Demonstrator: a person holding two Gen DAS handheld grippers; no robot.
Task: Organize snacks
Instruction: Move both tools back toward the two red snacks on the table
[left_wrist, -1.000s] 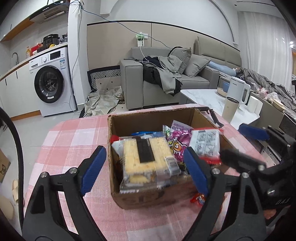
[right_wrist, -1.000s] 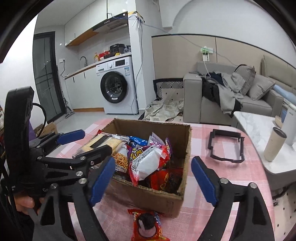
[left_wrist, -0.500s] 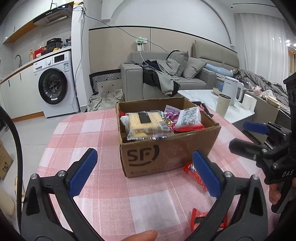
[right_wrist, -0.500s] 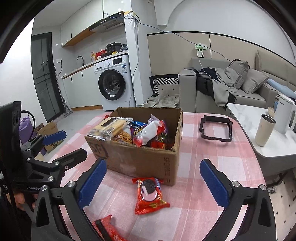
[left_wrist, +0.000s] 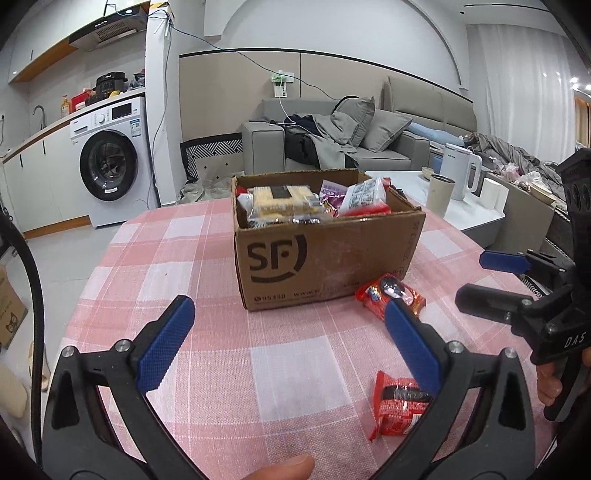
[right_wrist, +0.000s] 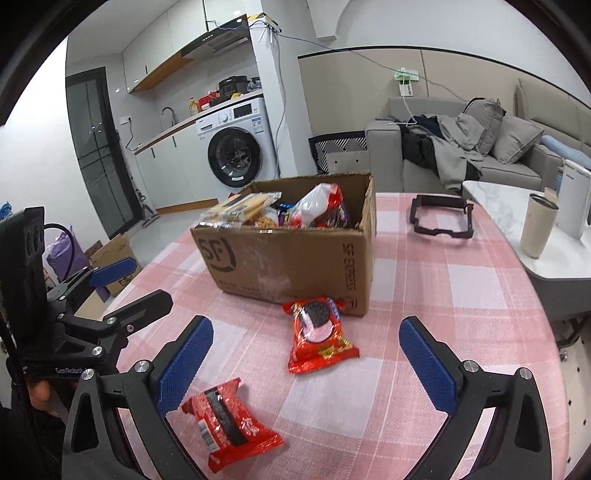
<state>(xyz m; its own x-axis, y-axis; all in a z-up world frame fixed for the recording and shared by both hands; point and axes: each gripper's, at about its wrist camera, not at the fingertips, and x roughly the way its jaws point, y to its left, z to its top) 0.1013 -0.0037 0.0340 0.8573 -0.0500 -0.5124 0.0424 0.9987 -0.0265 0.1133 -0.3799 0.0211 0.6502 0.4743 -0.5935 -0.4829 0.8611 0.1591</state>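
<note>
Two open grippers are hovering over a pink checked table (left_wrist: 207, 266) with a snack box and two loose red packets.

Seen from the left wrist, the left gripper (left_wrist: 288, 339) is standing with its blue pads wide apart and gripping nothing; the cardboard box (left_wrist: 325, 258), filled with snacks, is sitting ahead of it, one red packet (left_wrist: 389, 297) is lying against the box's near right corner, and a second red packet (left_wrist: 397, 406) is lying nearer, by the right pad. Seen from the right wrist, the right gripper (right_wrist: 306, 354) is likewise spread wide and empty, the cookie packet (right_wrist: 319, 336) is lying between its pads just in front of the box (right_wrist: 295, 258), and the other packet (right_wrist: 231, 424) is resting by the left pad.
</note>
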